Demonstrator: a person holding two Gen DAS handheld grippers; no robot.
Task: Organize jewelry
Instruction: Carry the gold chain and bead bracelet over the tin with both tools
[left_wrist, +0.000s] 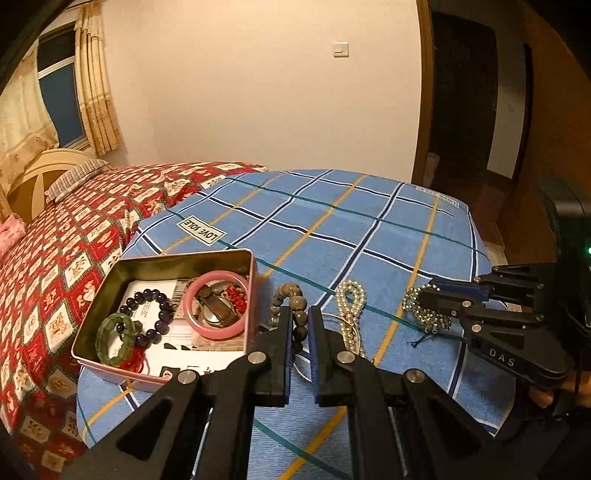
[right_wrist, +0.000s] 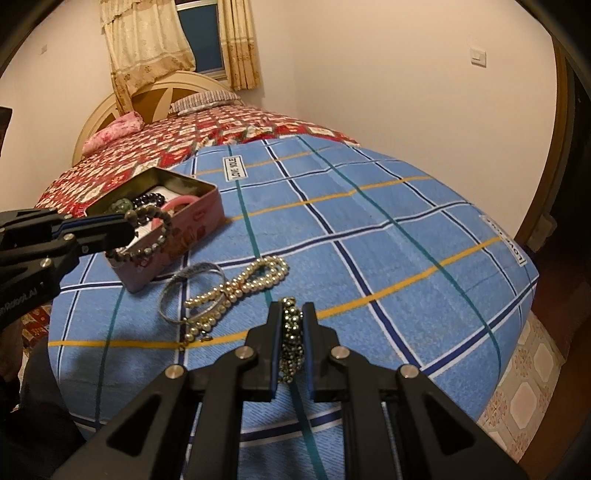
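Left wrist view 1st. Nearest the camera is the left gripper. Its 2 fingers are squeezed on a brown bead bracelet, which hangs in the air just right of the pink tin. The tin sits open on the blue checked cloth. Inside are a pink bangle, a dark bead bracelet, a green bracelet & some small bits. So the step looks like: carry the brown one over the tin wall & drop it in. The next move calls for a lift & a shift left, then opening the fingers over a free spot. The tin wall is in the way if the bracelet stays low.

Right wrist view. Nearest is the right gripper, closed on a bunch of small shiny beads, down near the cloth. A pearl necklace & a thin silver bangle lie tangled on the cloth, between this gripper & the tin. They are not put away yet. The left gripper sits in front of the tin, so the right one likely has to wait its turn. The loose beads could snag on the pearls on the way.
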